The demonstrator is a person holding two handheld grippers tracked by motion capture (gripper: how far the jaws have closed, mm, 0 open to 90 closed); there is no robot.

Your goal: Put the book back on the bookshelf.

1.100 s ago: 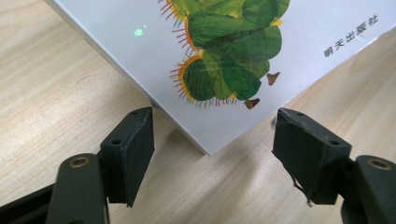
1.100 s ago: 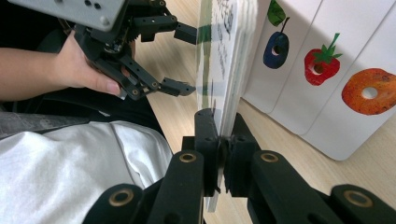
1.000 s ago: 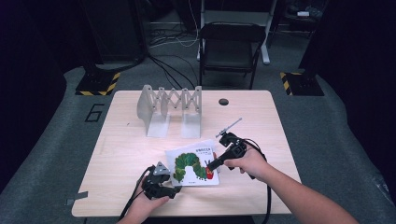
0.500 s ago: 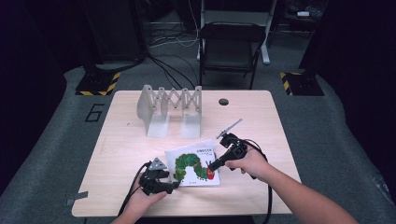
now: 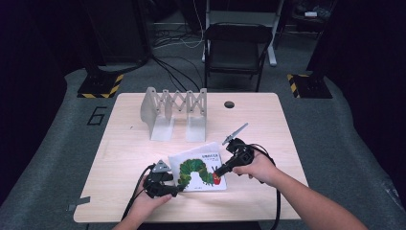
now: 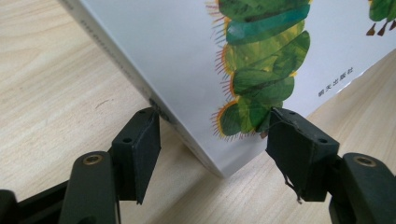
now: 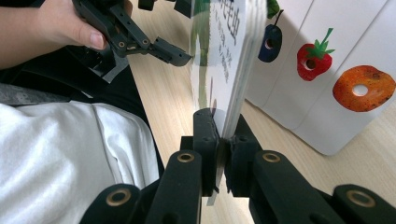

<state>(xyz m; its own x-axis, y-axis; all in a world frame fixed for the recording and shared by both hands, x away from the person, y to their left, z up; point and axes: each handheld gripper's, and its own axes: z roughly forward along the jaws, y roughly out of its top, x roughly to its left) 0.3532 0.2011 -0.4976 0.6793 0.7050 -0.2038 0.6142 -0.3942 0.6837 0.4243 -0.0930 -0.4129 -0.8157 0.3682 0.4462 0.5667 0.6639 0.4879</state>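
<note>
right claw (image 7: 219, 140) pinches the book (image 7: 224, 60) cover; left claw (image 6: 212, 140) gapes wide around the book's corner; its own view shows fruit pages.

A grey expanding rack (image 5: 174, 111) stands upright near the far edge of the bench (image 5: 119, 143), left of its middle. A small dark round hole (image 5: 229, 104) sits near the far edge, right of the rack. Beyond the bench a black chair (image 5: 235, 50) stands on the grey floor (image 5: 57, 120).

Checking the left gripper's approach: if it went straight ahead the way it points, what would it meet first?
Most likely the near corner of the caterpillar picture book: the left gripper has its jaws open to either side of that corner, already very close.
</note>
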